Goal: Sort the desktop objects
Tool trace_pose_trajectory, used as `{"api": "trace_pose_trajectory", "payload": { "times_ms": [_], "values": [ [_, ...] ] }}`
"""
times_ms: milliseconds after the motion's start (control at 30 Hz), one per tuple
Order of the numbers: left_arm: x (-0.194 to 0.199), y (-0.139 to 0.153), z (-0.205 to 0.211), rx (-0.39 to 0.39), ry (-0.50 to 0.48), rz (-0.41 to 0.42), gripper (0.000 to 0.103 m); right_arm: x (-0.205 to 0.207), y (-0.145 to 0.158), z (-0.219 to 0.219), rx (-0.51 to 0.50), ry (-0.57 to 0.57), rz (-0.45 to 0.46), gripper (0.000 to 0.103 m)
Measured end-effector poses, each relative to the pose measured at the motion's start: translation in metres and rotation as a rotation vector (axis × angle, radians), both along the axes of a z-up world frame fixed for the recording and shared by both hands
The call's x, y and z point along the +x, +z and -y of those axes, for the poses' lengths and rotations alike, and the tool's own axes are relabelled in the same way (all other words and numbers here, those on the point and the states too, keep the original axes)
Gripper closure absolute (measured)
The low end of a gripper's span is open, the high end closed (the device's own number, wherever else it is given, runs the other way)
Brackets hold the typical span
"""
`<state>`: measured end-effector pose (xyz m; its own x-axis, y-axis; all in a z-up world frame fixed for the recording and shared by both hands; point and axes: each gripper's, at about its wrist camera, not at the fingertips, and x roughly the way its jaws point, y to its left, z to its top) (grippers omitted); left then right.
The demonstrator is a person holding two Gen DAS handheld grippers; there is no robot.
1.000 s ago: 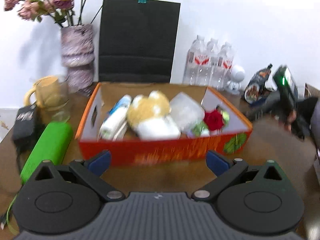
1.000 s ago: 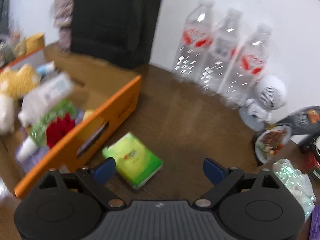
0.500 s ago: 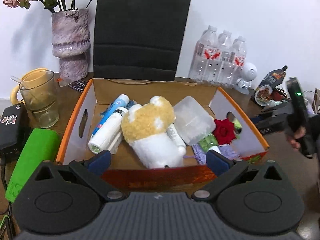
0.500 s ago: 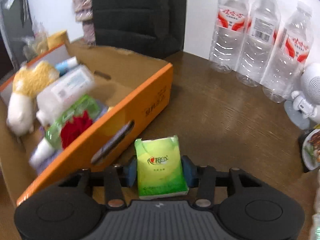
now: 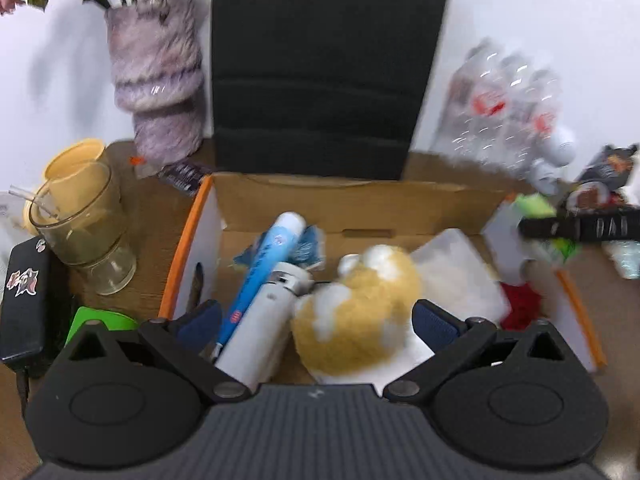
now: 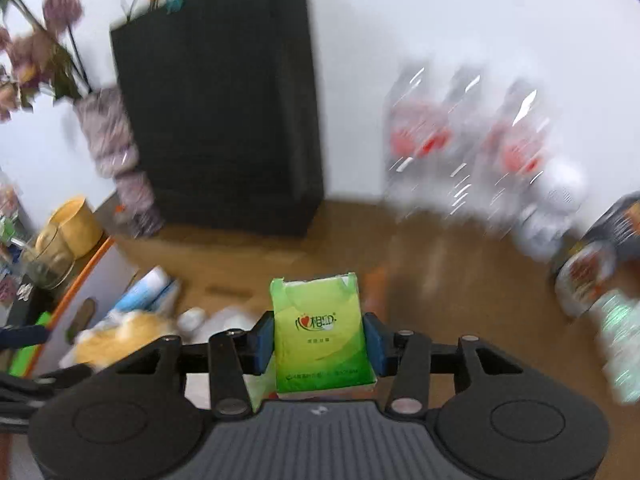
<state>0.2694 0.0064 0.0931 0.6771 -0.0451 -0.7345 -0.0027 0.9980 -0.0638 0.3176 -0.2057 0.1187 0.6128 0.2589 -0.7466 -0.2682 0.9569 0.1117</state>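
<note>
- Right wrist view: the right gripper (image 6: pixel 320 340) has its two blue pads pressed on the sides of a green tissue pack (image 6: pixel 322 336), which stands upright between them, above the right end of the orange cardboard box (image 6: pixel 86 276).
- Left wrist view: the left gripper (image 5: pixel 316 320) has its fingers wide apart with nothing clamped, over the box (image 5: pixel 188 248), where a yellow plush toy (image 5: pixel 356 320), a white bottle (image 5: pixel 264 328) and a blue tube (image 5: pixel 268 268) lie.

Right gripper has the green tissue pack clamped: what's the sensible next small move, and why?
Probably carry the green tissue pack further over the orange box and release it there: the right gripper holds it above the box's edge, where other sorted items already lie.
</note>
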Motion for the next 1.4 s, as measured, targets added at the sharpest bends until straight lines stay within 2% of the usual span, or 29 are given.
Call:
{"api": "trace_pose_trajectory", "payload": {
  "times_ms": [67, 167, 233, 333, 367, 400, 533, 633, 733, 833, 967, 1133, 1267, 1400],
  "values": [
    [0.012, -0.002, -0.003, -0.015, 0.015, -0.023, 0.0, 0.008, -0.014, -0.021, -0.034, -0.032, -0.049, 0.058],
    [0.027, -0.003, -0.007, -0.05, 0.031, -0.075, 0.0, 0.021, -0.027, -0.029, -0.052, -0.137, -0.112, 0.057],
    [0.035, -0.001, -0.005, -0.051, 0.014, -0.097, 0.0, 0.026, -0.034, -0.03, -0.059, -0.192, -0.133, 0.047],
    [0.042, 0.001, -0.002, -0.031, 0.007, -0.142, 0.0, 0.026, -0.037, -0.034, -0.138, -0.238, -0.193, 0.034],
    [0.043, 0.003, -0.002, -0.023, 0.012, -0.147, 0.0, 0.024, -0.036, -0.034, -0.148, -0.24, -0.216, 0.035],
    [0.041, 0.005, -0.002, -0.015, 0.016, -0.145, 0.0, 0.021, -0.034, -0.033, -0.142, -0.234, -0.23, 0.032],
    [0.029, 0.015, -0.004, -0.025, 0.018, -0.139, 0.0, -0.001, -0.016, -0.027, -0.066, -0.22, -0.272, 0.01],
    [0.011, 0.024, -0.004, -0.023, 0.018, -0.118, 0.0, -0.026, -0.009, -0.035, -0.059, -0.168, -0.263, 0.011],
    [-0.014, 0.03, -0.005, -0.016, 0.007, -0.096, 0.0, -0.049, -0.003, -0.04, -0.089, -0.197, -0.262, 0.011],
    [-0.04, 0.035, -0.009, -0.022, -0.001, -0.09, 0.0, -0.071, -0.001, -0.041, -0.076, -0.183, -0.265, 0.01],
    [-0.084, 0.034, -0.013, -0.028, -0.001, -0.063, 0.0, -0.105, 0.003, -0.041, -0.073, -0.172, -0.219, 0.01],
    [-0.148, 0.031, -0.009, -0.026, -0.008, 0.042, 0.0, -0.162, 0.003, -0.039, -0.065, -0.15, -0.107, 0.01],
    [-0.203, 0.018, -0.004, 0.004, 0.009, 0.134, 0.0, -0.212, -0.007, -0.037, -0.03, -0.129, 0.005, 0.009],
    [-0.24, -0.007, -0.003, 0.044, 0.024, 0.186, 0.0, -0.259, -0.029, -0.031, 0.016, -0.112, 0.147, 0.005]
  ]
}}
